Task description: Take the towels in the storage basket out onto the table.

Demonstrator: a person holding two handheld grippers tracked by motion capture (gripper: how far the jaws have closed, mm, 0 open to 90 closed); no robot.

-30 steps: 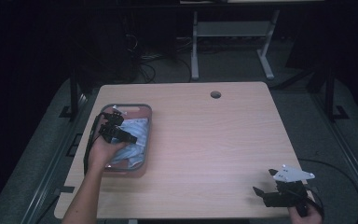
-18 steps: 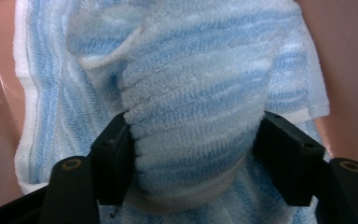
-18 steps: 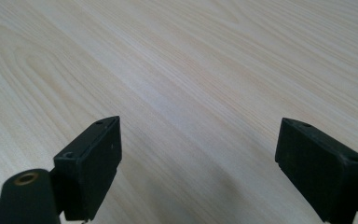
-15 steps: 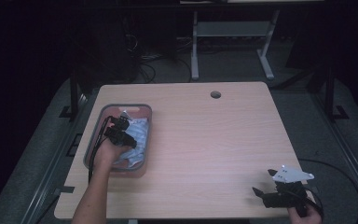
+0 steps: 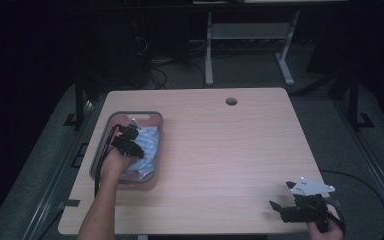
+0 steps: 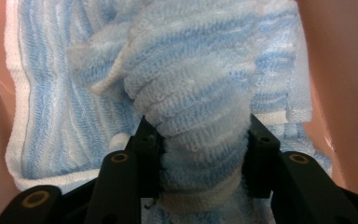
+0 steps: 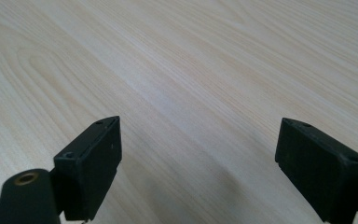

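Observation:
A blue-and-white striped towel (image 5: 147, 145) lies crumpled in a pinkish tray (image 5: 111, 120) at the table's left. My left gripper (image 5: 130, 142) reaches down into the tray. Its jaws have just been closing, and in the left gripper view they pinch a bunched fold of the towel (image 6: 186, 79) between the pads, left gripper (image 6: 203, 140). My right gripper (image 5: 282, 196) rests at the table's near right corner. In the right gripper view the right gripper (image 7: 198, 154) stands open with only bare wood between its jaws.
The light wooden table (image 5: 230, 150) has a round cable hole (image 5: 231, 101) near its far edge. The tray's pink walls (image 6: 340, 70) rise close on both sides of the towel. Beyond the table stand a metal frame (image 5: 245, 35) and cables on a dark floor.
The left hand has shifted slightly within the tray, settling on the towel. The right gripper has kept still.

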